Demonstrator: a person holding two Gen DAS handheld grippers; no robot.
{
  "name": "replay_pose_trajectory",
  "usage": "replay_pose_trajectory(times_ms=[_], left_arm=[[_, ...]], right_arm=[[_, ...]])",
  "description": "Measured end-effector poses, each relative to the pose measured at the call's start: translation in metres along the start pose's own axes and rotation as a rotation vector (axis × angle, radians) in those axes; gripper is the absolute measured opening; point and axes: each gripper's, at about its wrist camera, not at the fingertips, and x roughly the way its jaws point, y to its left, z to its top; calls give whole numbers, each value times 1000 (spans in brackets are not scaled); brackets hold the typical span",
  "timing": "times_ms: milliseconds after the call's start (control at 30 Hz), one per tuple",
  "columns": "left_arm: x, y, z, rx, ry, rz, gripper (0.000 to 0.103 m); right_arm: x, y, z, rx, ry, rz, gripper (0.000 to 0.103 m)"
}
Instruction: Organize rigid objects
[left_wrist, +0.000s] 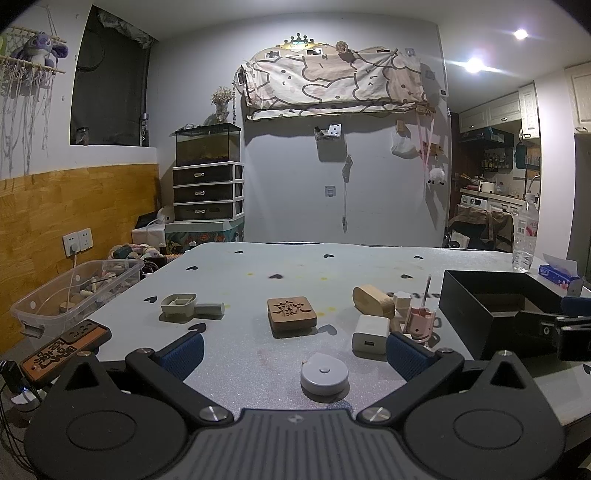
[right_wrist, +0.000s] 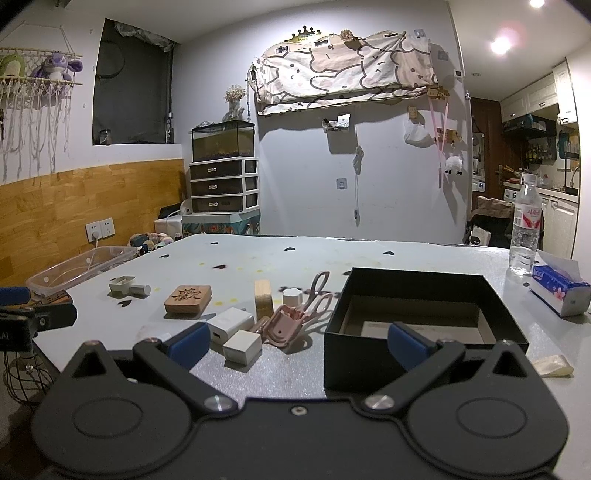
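A: How does the left gripper (left_wrist: 295, 349) stand?
B: Level and low, pointing forward, its blue-padded fingers (left_wrist: 183, 353) spread wide with nothing between them.
A: And the right gripper (right_wrist: 297, 343)?
B: The same: jaws wide apart, blue pads (right_wrist: 406, 341) gripping nothing. From each wrist view, the other gripper shows at the frame's edge, alongside.

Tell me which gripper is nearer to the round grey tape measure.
Left. The tape measure lies on the table directly between the left gripper's open fingers. The right gripper is off to its right, at the black box.
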Motion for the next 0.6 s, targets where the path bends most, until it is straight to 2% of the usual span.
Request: replay_pose_trajectory(times_ms=[600], left_arm=[[0, 0, 0, -1, 0, 0, 103]], right_arm=[[-1, 0, -1, -1, 0, 1, 103]])
